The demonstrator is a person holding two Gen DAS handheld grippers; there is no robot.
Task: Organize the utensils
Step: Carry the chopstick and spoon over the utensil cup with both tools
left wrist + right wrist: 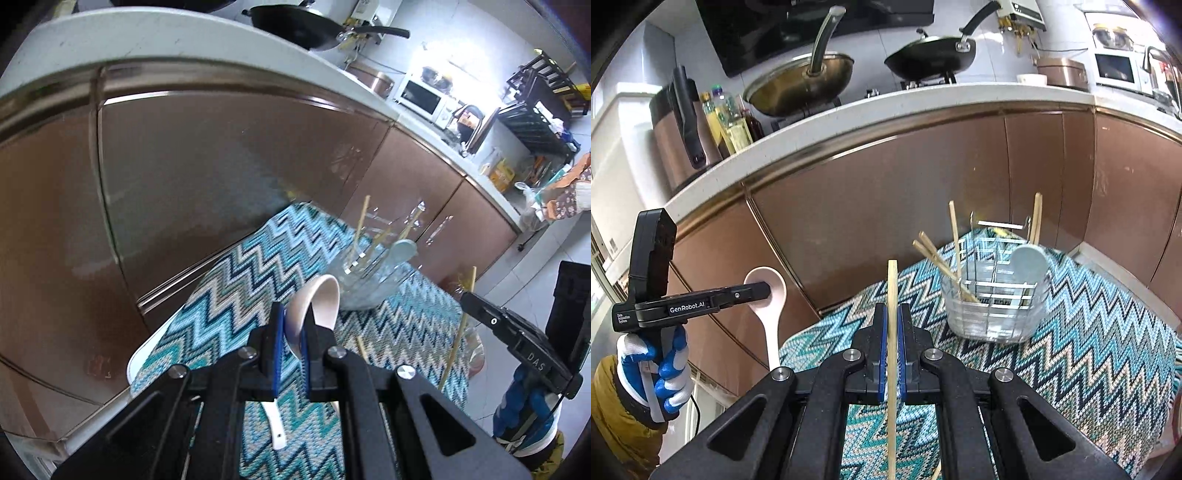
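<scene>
My left gripper is shut on a white ceramic spoon; its bowl curls up past the fingertips and its handle hangs below. From the right wrist view the same left gripper clamps the spoon by its bowl, held in a gloved hand. My right gripper is shut on a wooden chopstick that stands upright between the blue pads. A clear utensil holder with a wire divider stands on the zigzag mat, holding several chopsticks and a pale blue spoon.
Brown cabinet doors rise right behind the mat. The white counter above carries two woks, oil bottles and a microwave. A loose chopstick lies on the mat near my left gripper.
</scene>
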